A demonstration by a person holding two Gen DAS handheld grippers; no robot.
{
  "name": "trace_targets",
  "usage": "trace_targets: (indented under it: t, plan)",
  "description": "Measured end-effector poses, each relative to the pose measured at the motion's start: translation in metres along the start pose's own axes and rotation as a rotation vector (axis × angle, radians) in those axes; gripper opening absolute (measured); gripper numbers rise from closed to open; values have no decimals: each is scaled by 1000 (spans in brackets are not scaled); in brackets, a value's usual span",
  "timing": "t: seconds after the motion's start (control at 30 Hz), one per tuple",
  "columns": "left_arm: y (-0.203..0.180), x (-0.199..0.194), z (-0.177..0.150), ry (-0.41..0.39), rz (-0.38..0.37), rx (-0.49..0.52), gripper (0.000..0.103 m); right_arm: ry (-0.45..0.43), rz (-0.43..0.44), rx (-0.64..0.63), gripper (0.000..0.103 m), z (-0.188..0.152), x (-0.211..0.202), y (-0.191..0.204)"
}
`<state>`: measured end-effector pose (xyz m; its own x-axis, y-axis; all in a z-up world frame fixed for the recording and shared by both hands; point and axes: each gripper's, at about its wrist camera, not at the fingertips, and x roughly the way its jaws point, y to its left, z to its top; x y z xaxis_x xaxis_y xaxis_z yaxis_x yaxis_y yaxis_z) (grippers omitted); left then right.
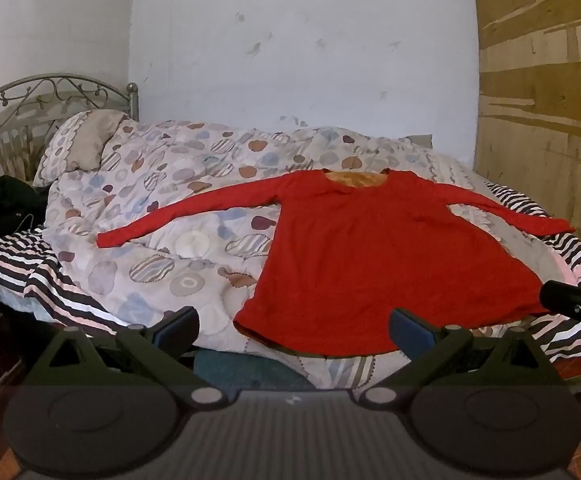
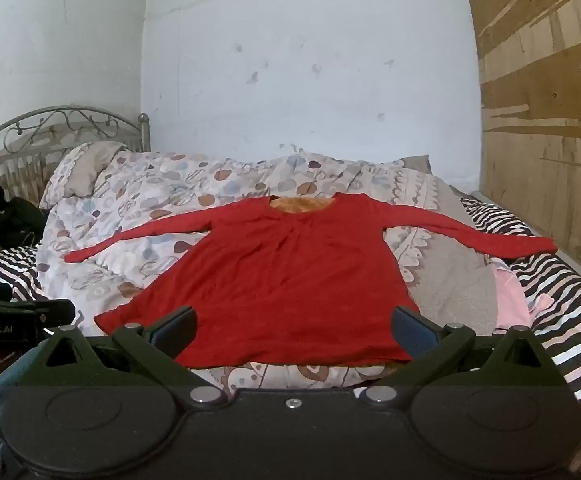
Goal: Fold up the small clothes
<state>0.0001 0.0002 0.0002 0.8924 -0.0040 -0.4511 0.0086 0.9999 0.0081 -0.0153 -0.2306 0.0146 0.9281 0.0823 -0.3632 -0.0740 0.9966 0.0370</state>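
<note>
A red long-sleeved top [image 1: 370, 256] lies flat on the bed with both sleeves spread out and its neck toward the wall; it also shows in the right wrist view [image 2: 282, 280]. My left gripper [image 1: 294, 328] is open and empty, hovering just short of the top's hem, toward its left part. My right gripper [image 2: 294, 328] is open and empty, just before the hem, with the hem spanning the gap between its fingers. The right gripper's body shows at the right edge of the left wrist view [image 1: 578, 308].
The top rests on a patterned quilt [image 1: 170, 208] over a black-and-white striped sheet [image 2: 562, 304]. A pillow [image 1: 82, 144] and metal headboard [image 1: 50, 92] are at the left. Dark items [image 1: 2, 200] lie at the far left. A pink cloth [image 2: 510, 300] lies right of the top. A wooden panel [image 2: 550, 120] stands at the right.
</note>
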Motion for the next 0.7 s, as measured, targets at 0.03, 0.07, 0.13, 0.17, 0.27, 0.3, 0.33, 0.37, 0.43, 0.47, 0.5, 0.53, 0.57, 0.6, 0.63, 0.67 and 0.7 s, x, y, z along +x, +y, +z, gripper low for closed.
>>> trace_targets:
  t: [0.03,0.07,0.13,0.17,0.27,0.3,0.33,0.37,0.43,0.47,0.5,0.53,0.57,0.6,0.63,0.67,0.7]
  plan:
    - [0,0,0,1,0,-1,103,-2,-2,-4,103,0,0,0]
    - [0,0,0,0,0,0,103,2,-2,-4,103,0,0,0]
    - [0,0,0,-2,0,1,103,4,-2,-5,103,0,0,1]
    - [0,0,0,-4,1,2,103,3,-2,-5,103,0,0,1]
    - [0,0,0,-5,2,3,103,4,-3,-6,103,0,0,1]
    - [0,0,0,-6,2,3,103,4,-3,-6,103,0,1,1]
    - [0,0,0,-5,3,4,103,4,-3,-7,103,0,1,1]
    - [0,0,0,-5,3,4,103,4,-3,-7,103,0,1,1]
    - [0,0,0,-5,3,4,103,5,-3,-7,103,0,1,1]
    - [0,0,0,-5,3,4,103,5,-3,-7,103,-1,1,1]
    - [0,0,0,-5,4,4,103,5,-3,-7,103,-1,1,2]
    - [0,0,0,-5,4,4,103,5,-3,-7,103,-1,1,2]
    - [0,0,0,-6,3,5,103,5,-4,-7,103,-1,1,2]
    - [0,0,0,-6,4,5,103,5,-3,-7,103,-1,1,2]
    - [0,0,0,-6,4,5,103,5,-3,-7,103,-1,1,2]
    - [0,0,0,-5,3,5,103,5,-3,-7,103,-1,1,2]
    - [0,0,0,-5,4,6,103,5,-3,-8,103,-1,1,2]
